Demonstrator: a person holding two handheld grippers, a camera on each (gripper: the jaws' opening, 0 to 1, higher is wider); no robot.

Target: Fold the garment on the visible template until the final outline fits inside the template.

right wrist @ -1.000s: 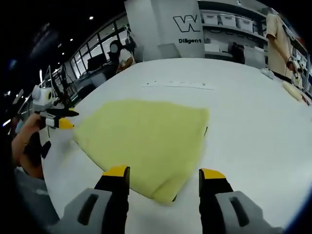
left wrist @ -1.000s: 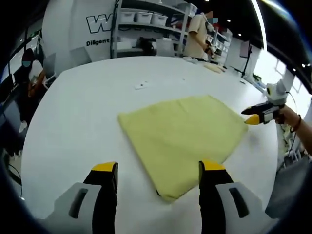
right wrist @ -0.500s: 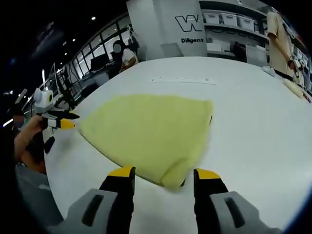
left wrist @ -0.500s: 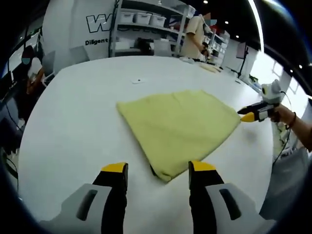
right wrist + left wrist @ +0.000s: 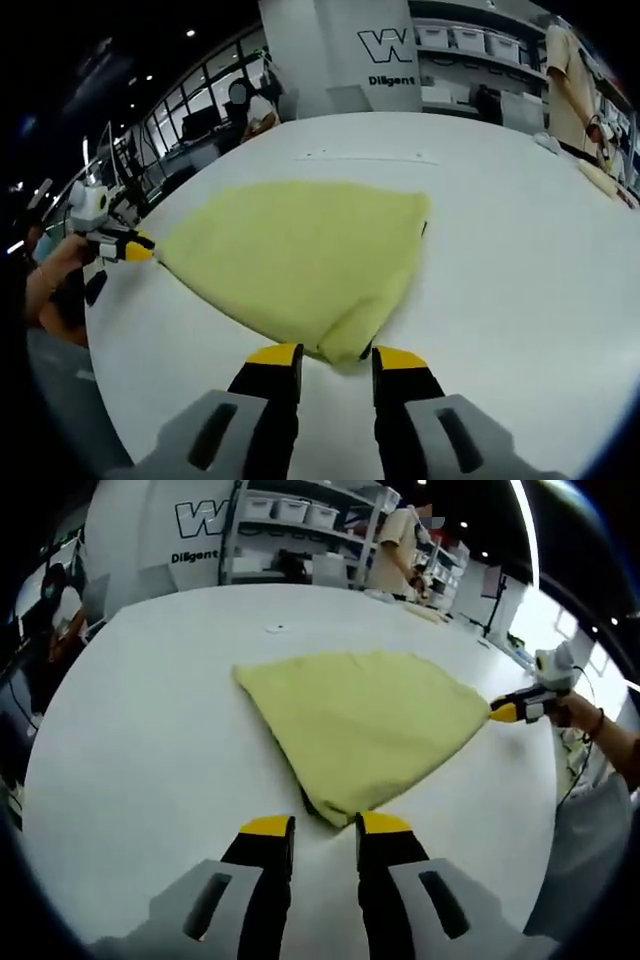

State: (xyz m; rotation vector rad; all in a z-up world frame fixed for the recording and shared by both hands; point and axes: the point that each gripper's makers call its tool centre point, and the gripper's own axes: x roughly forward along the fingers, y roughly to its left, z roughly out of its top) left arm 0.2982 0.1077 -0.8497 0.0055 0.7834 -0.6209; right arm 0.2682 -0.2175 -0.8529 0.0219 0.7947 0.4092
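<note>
A pale yellow folded cloth garment (image 5: 365,723) lies flat on the big white round table (image 5: 150,740), roughly at its middle, drawn out into a rough triangle whose long axis runs between the two grippers. In the left gripper view the left gripper (image 5: 325,825), black with yellow tips, has its jaws narrowed to a slim gap at the garment's nearest corner; whether cloth is pinched between them cannot be told. From that corner the garment widens away across the table and tapers to a point at the right gripper (image 5: 503,712), whose yellow tip touches that far corner, held by a hand (image 5: 578,714). In the right gripper view the right gripper (image 5: 336,357) likewise stands with jaws nearly together at the garment's (image 5: 300,258) near corner, grip uncertain. Beyond the table, white storage bins (image 5: 290,508) sit on metal shelving; their contents are hidden. A person in a tan shirt (image 5: 397,546) stands by the shelves.
</note>
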